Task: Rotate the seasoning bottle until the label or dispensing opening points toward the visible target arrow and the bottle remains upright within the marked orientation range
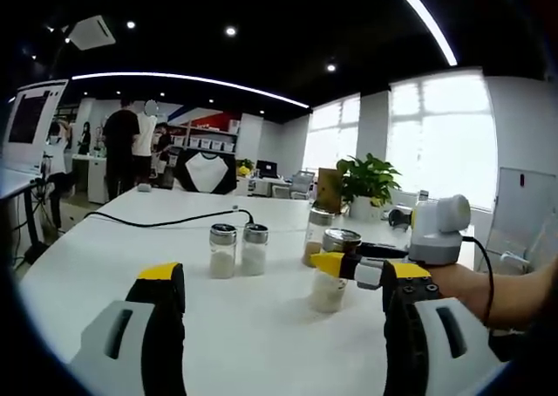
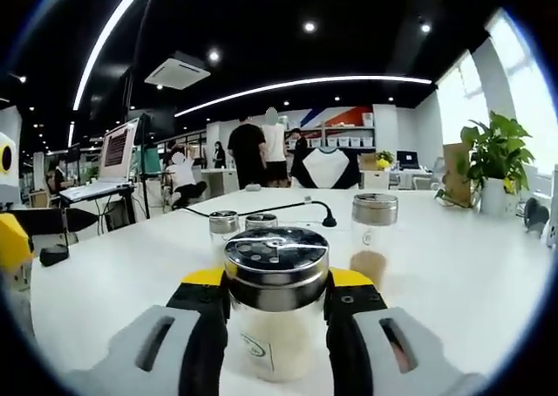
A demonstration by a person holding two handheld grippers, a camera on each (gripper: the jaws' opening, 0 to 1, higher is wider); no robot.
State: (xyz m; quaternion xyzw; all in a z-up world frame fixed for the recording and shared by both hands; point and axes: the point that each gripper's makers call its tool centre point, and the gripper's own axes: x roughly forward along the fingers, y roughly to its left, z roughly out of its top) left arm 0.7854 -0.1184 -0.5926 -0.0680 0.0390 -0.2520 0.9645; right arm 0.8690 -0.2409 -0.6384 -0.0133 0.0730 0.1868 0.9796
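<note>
The seasoning bottle [image 2: 276,326], clear glass with white grains and a perforated metal lid, stands upright on the white table [image 2: 453,283]. My right gripper [image 2: 276,284] is shut on it, with one yellow-tipped jaw on each side just below the lid. In the left gripper view the same bottle [image 1: 329,291] stands right of centre, and the right gripper [image 1: 344,258] reaches in from the right to hold it. My left gripper [image 1: 283,278] is open with nothing between its jaws. It is held low over the table, a short way from the bottle.
Two small shakers [image 1: 222,250] [image 1: 255,248] stand side by side behind the held bottle. A taller jar with brown contents [image 1: 317,235] stands further back. A black cable [image 1: 166,220] crosses the far table. A potted plant [image 1: 370,182] sits at the far edge, and people stand in the background.
</note>
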